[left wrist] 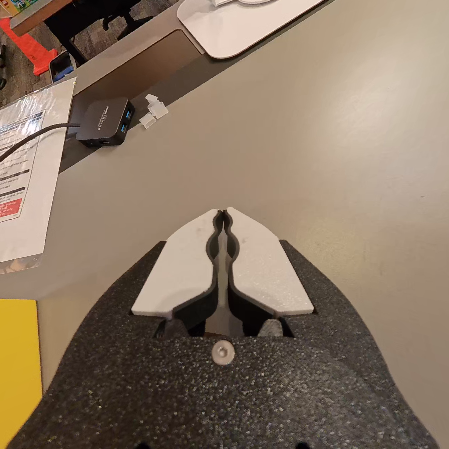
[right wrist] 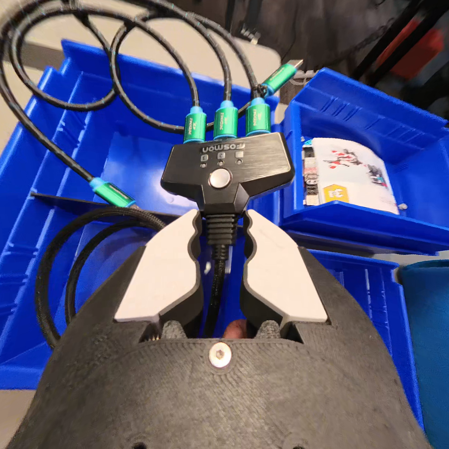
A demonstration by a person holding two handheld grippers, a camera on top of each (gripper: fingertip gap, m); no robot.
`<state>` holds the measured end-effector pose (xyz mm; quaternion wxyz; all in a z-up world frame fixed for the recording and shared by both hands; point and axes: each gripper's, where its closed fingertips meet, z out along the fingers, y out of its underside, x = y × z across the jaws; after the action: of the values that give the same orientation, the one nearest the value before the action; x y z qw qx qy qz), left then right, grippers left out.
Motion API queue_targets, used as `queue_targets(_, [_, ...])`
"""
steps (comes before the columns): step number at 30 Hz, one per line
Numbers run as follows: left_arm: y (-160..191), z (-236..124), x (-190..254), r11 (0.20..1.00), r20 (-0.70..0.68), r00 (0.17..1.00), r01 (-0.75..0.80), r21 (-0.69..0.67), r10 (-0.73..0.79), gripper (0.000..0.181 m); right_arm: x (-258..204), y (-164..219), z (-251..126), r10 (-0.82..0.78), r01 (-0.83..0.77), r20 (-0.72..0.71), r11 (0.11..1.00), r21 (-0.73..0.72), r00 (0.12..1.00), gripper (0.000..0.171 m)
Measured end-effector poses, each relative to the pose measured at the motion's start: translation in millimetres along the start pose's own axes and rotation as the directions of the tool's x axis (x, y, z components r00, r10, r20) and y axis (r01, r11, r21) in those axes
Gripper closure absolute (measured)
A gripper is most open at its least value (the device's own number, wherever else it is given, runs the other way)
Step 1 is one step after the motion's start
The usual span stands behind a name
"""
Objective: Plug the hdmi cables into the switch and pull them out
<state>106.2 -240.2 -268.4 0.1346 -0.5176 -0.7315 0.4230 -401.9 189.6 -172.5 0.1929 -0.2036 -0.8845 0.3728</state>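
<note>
Right gripper (right wrist: pixel 222 213) clamped on HDMI switch (right wrist: pixel 227 167), three green plugs (right wrist: pixel 226 124) seated, over blue bin (right wrist: pixel 73 121). Left gripper (left wrist: pixel 223 211) closed, empty, above grey table (left wrist: pixel 315 145).

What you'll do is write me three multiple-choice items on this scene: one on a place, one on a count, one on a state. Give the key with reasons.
1. Where is the HDMI switch?
A. Over a blue bin
B. On a yellow sheet
C. On a white mat

2. How many green plugs sit in the switch?
A. One
B. Three
C. Five

3. How is the left gripper?
A. Wide open
B. Shut on a cable
C. Shut, holding nothing

Key:
1 A, as blue bin walls surround the switch in the right wrist view.
2 B, as three green shells stand side by side in its far edge.
3 C, as its fingertips meet with nothing between them.
</note>
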Motion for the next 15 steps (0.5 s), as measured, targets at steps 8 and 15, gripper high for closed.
queue_targets(8, [2, 2, 2, 1.0, 0.002, 1.0, -0.019, -0.018, 0.019, 0.18, -8, 22, 14, -0.13, 0.13, 0.016, 0.984, -0.123, 0.991, 0.138])
queue_targets(15, [0, 1, 2, 1.0, -0.007, 1.0, -0.02, -0.006, 0.02, 0.171, -40, -5, -50, -0.107, 0.081, 0.136, 0.98, 0.181, 0.985, 0.13])
